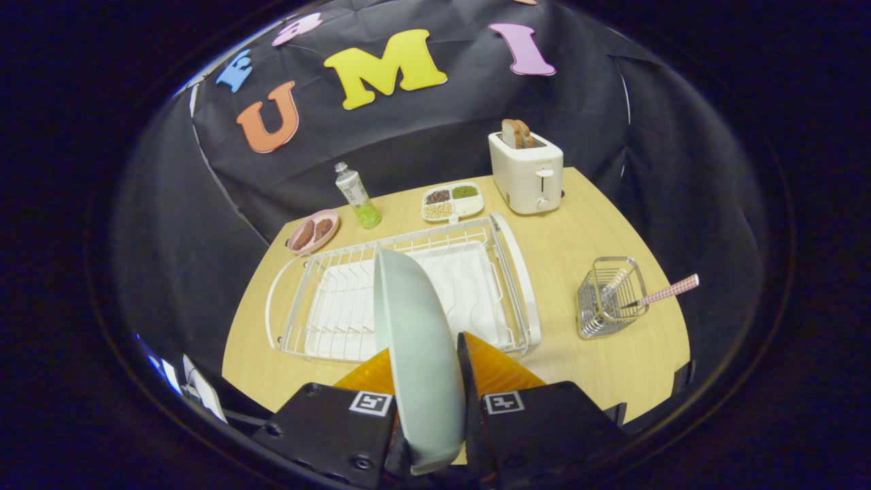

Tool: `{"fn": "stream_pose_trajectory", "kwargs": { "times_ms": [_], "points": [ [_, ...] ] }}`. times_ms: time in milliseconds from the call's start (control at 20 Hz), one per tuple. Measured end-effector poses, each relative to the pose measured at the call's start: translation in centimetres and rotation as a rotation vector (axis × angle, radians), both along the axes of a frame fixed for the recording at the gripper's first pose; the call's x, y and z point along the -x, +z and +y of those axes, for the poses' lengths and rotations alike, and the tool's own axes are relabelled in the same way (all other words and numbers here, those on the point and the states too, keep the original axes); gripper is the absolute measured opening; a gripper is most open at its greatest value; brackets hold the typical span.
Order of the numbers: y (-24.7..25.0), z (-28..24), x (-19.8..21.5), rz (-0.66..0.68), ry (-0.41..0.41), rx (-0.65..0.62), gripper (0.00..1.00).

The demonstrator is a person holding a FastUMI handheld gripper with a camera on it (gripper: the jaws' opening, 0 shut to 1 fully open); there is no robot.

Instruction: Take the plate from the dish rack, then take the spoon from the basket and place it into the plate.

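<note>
Now plate (415, 340) edge-on betw. gripper (427, 378) jaws.

Smooth matt plate (415, 340), white wire dish rack (408, 286), shiny metal-wire basket (609, 299), wood-grain table (599, 224)

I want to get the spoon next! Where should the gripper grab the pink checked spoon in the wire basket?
Grab the pink checked spoon by its handle, which pokes out over the silver wire basket rim, away from the white dish rack. Come from above. First, the gripper must set down the pale green plate its jaws hold.
</note>
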State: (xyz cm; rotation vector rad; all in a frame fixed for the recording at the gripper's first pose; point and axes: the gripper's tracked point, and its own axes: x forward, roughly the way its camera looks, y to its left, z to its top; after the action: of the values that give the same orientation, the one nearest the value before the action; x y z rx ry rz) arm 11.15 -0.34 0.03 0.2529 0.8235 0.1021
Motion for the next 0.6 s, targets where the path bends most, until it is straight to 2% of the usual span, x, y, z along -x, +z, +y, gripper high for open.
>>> {"fn": "stream_pose_trajectory", "kwargs": {
  "times_ms": [250,600],
  "points": [
    [-3.1,1.2,3.5,0.008,0.018,-0.108,0.36],
    [-7.1,2.6,4.9,0.027,-0.015,-0.251,0.36]
  ]
}}
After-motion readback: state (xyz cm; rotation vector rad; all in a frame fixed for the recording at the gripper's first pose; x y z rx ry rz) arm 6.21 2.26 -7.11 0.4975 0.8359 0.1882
